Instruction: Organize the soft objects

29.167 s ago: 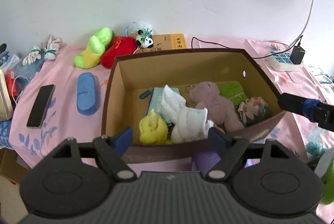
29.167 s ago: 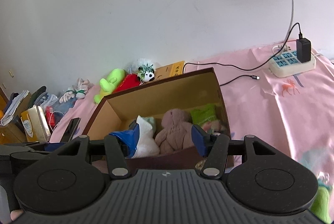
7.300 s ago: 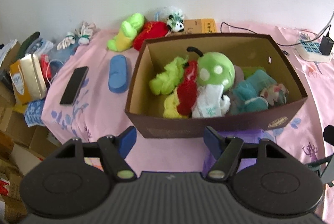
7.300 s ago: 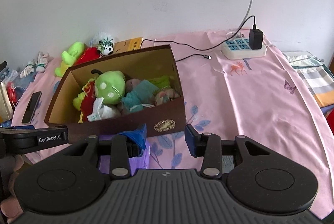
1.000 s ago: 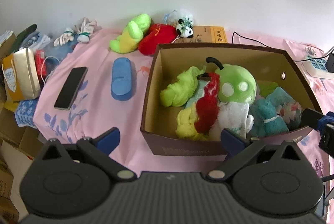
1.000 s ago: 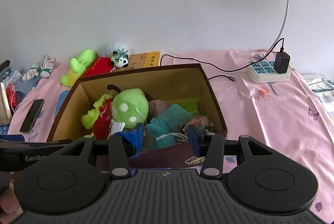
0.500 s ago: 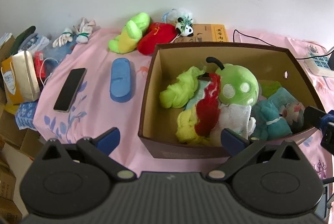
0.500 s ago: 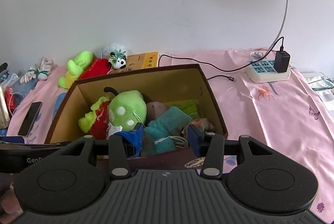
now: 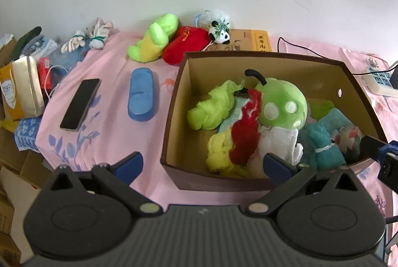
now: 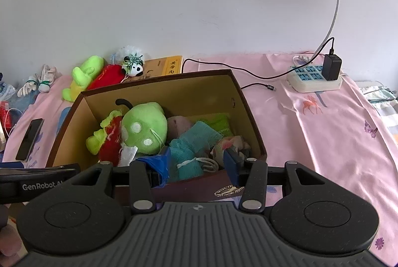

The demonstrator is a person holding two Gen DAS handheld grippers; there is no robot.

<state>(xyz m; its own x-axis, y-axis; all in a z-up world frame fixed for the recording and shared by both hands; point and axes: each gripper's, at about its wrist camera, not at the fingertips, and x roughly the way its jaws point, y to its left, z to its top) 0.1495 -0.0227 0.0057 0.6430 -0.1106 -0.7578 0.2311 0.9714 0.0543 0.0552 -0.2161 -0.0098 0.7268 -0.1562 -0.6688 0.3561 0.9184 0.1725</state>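
**Two hand-held grippers poised at the near rim of a filled toy box**

Left wrist view: the left gripper (image 9: 202, 163) hangs above the near-left corner of the brown cardboard box (image 9: 293, 60), its blue-tipped fingers (image 9: 129, 163) spread wide and holding nothing. The box stands on a pink floral cloth (image 9: 109, 73). Inside it lie a lime-green cloth (image 9: 211, 107), a red fuzzy piece (image 9: 245, 135), a yellow cloth (image 9: 219, 152), a white towel (image 9: 281, 142), a round green plush with white spots (image 9: 283, 102) and a teal rolled towel (image 9: 323, 142) tied with a white band. Outside the box, to its left, are a blue case (image 9: 142, 97) and a black phone (image 9: 80, 104); behind it, by the wall, a green-and-yellow plush (image 9: 154, 39), a red plush (image 9: 185, 44) and a small panda toy (image 9: 220, 33).

Right wrist view: the right gripper (image 10: 196, 162) sits over the near wall of the box, jaws parted and empty, with the teal towel seen between them. A pale pink item (image 10: 179, 125) behind the teal towel is partly hidden, possibly another plush. A white power strip (image 10: 313, 79) with a black charger rests on the cloth to the right, well apart from the box.
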